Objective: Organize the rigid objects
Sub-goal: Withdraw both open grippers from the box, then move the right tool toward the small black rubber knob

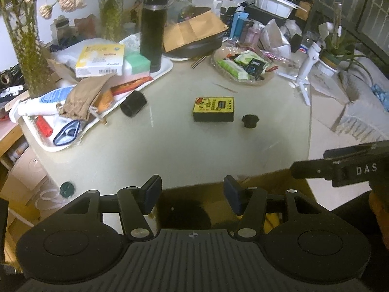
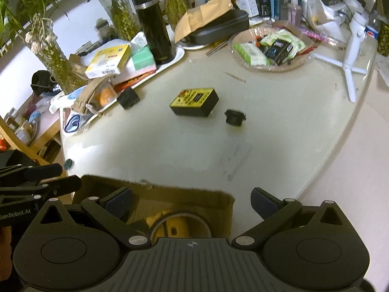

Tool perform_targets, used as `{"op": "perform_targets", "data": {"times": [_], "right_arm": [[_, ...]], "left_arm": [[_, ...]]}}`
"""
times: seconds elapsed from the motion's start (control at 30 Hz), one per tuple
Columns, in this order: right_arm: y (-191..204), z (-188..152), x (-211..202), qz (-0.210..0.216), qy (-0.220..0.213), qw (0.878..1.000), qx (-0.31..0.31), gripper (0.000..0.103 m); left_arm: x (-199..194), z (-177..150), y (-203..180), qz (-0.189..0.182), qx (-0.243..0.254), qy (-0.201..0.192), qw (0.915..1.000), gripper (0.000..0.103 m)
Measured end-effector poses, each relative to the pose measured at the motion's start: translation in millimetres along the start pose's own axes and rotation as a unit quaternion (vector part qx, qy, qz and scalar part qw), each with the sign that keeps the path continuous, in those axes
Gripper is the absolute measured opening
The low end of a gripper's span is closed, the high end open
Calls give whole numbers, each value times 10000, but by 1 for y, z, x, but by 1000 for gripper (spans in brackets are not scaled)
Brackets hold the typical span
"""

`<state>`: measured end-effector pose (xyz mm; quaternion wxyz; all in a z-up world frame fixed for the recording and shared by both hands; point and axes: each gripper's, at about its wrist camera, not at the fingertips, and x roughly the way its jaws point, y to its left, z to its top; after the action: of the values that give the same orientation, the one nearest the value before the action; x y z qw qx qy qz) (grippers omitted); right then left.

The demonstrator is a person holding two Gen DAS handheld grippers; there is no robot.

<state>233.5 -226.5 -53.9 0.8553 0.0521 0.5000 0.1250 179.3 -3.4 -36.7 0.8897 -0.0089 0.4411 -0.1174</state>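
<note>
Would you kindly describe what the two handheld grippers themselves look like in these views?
Both are matte black. The left gripper and the right gripper each have two round side housings, a ribbed grey centre plate with a small crosshair mark, silver pivot pins on angled linkage arms, and dark blue pads on the fingers. White lettering shows on their sides: "DAS" on the right, "GenRobot.AI" on the left.

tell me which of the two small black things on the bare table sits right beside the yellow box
The small flanged black cap, just right of the yellow box. The larger black cylinder lies apart to the left, against the white tray.
</note>
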Motion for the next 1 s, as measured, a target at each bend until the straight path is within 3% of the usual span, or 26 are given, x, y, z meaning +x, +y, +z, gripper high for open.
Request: {"op": "perform_targets", "data": {"times": [0.33, 0.57, 1.0], "right_arm": [[-11, 31, -10, -227, -329, 9992, -95, 103], [-22, 29, 2, -377, -461, 9980, -222, 103], [-43, 25, 39, -459, -600, 9968, -250, 102]], "left_arm": [[1, 19, -10, -148, 41, -234, 9996, 55], [7, 18, -11, 63, 132, -243, 9996, 55], [18, 17, -4, -86, 279, -384, 9988, 55]]}}
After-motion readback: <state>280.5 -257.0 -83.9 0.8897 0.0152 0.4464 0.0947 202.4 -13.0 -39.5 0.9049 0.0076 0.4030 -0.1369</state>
